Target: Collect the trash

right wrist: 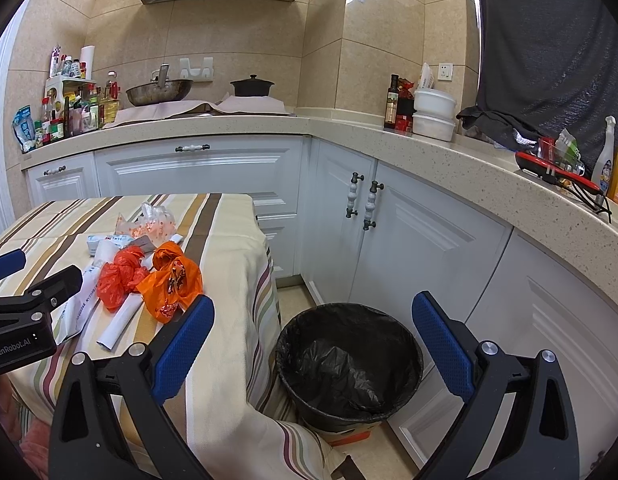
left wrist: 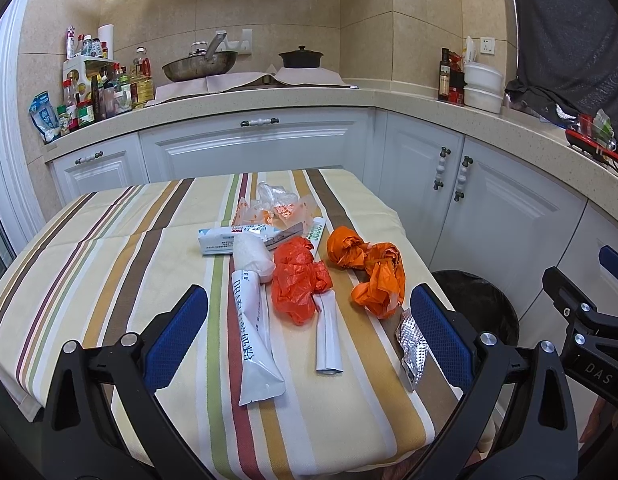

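Trash lies on a table with a striped cloth (left wrist: 109,248): a red plastic bag (left wrist: 299,280), an orange plastic bag (left wrist: 369,270), a long white wrapper (left wrist: 255,336), a white folded packet (left wrist: 328,336), a silver foil wrapper (left wrist: 411,346), a white-blue package (left wrist: 229,240) and clear wrappers (left wrist: 275,204). My left gripper (left wrist: 309,332) is open and empty above the table's near side. My right gripper (right wrist: 313,344) is open and empty above a black-lined trash bin (right wrist: 349,364) on the floor right of the table. The bags also show in the right wrist view (right wrist: 169,280).
White cabinets (right wrist: 409,240) and an L-shaped counter (right wrist: 449,160) surround the table. The counter holds bottles (left wrist: 101,96), a wok (left wrist: 199,66), a black pot (left wrist: 301,58), white containers (right wrist: 433,116) and a red item (right wrist: 557,168). The bin (left wrist: 481,312) stands between table and cabinets.
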### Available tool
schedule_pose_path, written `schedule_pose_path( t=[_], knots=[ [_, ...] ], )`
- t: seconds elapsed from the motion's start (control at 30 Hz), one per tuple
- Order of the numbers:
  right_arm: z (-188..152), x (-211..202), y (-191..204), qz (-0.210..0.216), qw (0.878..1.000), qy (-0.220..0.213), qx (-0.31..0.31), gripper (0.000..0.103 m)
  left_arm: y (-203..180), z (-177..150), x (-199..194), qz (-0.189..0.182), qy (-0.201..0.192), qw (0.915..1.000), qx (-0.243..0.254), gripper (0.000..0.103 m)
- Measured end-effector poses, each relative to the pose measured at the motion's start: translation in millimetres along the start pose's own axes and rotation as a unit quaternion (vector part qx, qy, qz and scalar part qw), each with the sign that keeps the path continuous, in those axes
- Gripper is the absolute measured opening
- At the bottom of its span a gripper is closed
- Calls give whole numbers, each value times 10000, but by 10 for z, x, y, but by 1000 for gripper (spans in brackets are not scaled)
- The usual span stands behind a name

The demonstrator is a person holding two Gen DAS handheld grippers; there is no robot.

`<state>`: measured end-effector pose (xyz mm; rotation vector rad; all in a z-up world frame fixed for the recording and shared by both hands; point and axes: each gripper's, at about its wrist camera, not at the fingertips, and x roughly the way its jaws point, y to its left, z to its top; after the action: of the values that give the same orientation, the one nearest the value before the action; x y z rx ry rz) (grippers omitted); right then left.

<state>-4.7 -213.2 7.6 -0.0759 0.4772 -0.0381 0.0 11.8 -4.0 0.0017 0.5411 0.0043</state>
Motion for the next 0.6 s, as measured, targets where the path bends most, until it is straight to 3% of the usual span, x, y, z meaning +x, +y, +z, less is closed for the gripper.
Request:
schedule_pose_path(
  t=[0.4, 0.6],
  knots=[
    [-32, -28, -167, -21, 10000, 21, 25, 96, 5, -30, 21, 18, 22, 10000, 19, 99],
    [-53, 38, 50, 165, 9998, 107, -53, 96, 140, -105, 72, 104, 103, 9999, 48, 99]
  ],
)
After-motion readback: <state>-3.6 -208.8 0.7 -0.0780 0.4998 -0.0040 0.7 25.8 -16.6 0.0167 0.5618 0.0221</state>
